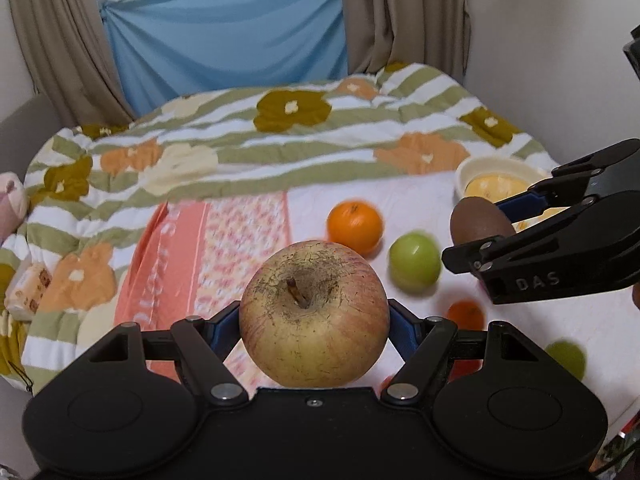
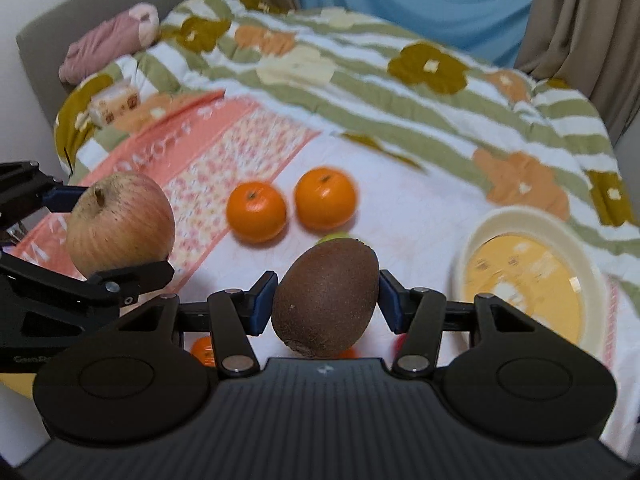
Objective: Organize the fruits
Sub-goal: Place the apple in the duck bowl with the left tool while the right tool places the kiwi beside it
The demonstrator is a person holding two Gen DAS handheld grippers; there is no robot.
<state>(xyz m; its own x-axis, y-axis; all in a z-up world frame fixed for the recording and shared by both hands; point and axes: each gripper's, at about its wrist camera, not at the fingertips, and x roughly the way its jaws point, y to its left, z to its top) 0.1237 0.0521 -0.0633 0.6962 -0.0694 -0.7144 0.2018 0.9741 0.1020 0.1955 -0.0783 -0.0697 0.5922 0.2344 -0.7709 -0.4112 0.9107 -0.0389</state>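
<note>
My left gripper (image 1: 314,320) is shut on a large yellow-red apple (image 1: 314,314) and holds it above the bed; the apple also shows at the left of the right wrist view (image 2: 120,224). My right gripper (image 2: 326,300) is shut on a brown kiwi (image 2: 326,296), which also shows in the left wrist view (image 1: 478,222). A cream bowl with a yellow bottom (image 2: 528,264) sits to the right. Two oranges (image 2: 256,212) (image 2: 325,198) and a green fruit (image 1: 414,260) lie on the white sheet.
A flowered green-striped quilt (image 1: 248,148) covers the far bed. A pink pillow (image 2: 108,40) and a tissue pack (image 2: 114,104) lie at the left. Another orange (image 1: 466,314) and green fruit (image 1: 566,358) lie below the grippers. Curtains (image 1: 72,40) and a wall stand behind.
</note>
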